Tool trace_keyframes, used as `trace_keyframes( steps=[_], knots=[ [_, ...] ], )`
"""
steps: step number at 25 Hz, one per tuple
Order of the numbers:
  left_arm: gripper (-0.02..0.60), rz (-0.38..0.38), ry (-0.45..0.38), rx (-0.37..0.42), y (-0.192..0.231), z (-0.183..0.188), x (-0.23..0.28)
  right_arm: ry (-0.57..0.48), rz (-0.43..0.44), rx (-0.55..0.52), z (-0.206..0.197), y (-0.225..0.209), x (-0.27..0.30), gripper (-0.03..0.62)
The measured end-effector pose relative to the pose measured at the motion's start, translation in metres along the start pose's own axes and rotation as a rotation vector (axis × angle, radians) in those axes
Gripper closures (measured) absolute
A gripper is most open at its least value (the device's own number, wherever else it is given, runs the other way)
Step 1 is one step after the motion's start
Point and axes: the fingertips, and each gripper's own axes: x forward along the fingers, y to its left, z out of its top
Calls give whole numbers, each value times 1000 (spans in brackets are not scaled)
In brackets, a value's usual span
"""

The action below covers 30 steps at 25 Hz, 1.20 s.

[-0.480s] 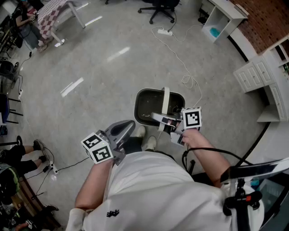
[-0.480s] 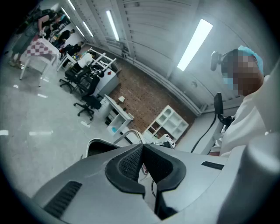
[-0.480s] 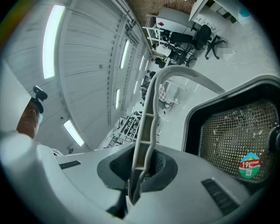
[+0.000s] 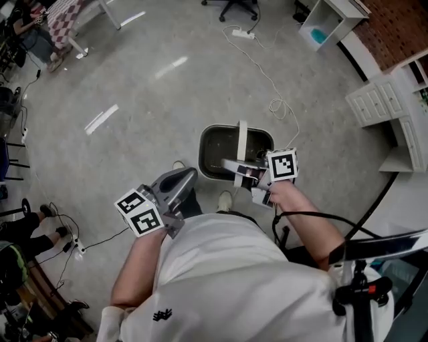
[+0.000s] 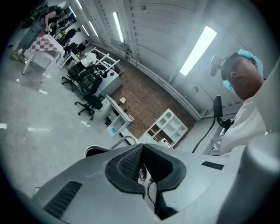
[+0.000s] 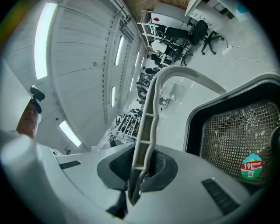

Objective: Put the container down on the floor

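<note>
In the head view a dark container with a white hoop handle hangs over the grey floor just in front of my feet. My right gripper is shut on that handle from the right. The right gripper view shows the ribbed handle clamped between the pads, with the container's mesh inside and a sticker below it. My left gripper is held to the left of the container, jaws shut with nothing in them. In the left gripper view the container's rim peeks over the jaws.
A white cable runs from a power strip to a coil just beyond the container. White cabinets and a shelf unit stand at the right. My shoe is right below the container. An office chair stands far off.
The container, still held by its handle, sits a little higher in the head view. My feet have shifted and the left gripper has moved slightly up and left.
</note>
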Motion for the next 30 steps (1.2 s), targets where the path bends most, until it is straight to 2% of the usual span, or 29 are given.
trace_keyframes(
  steps=[3, 5, 9, 16, 23, 30],
  knots=[
    [571, -27, 3, 4, 12, 12, 1, 0, -9, -1, 8, -5, 9, 577],
    [571, -49, 14, -6, 43, 35, -9, -1, -33, 0, 23, -14, 40, 577],
    [571, -115, 39, -23, 106, 92, -24, -34, -85, 2, 68, -40, 101, 577],
    [571, -168, 90, -28, 176, 155, -30, -147, -82, -7, 159, -78, 152, 577],
    [571, -125, 81, -57, 232, 181, -12, -138, -85, 2, 231, -138, 191, 577],
    [571, -35, 84, -118, 306, 219, 63, -98, -83, 82, 327, -249, 207, 577]
  ],
)
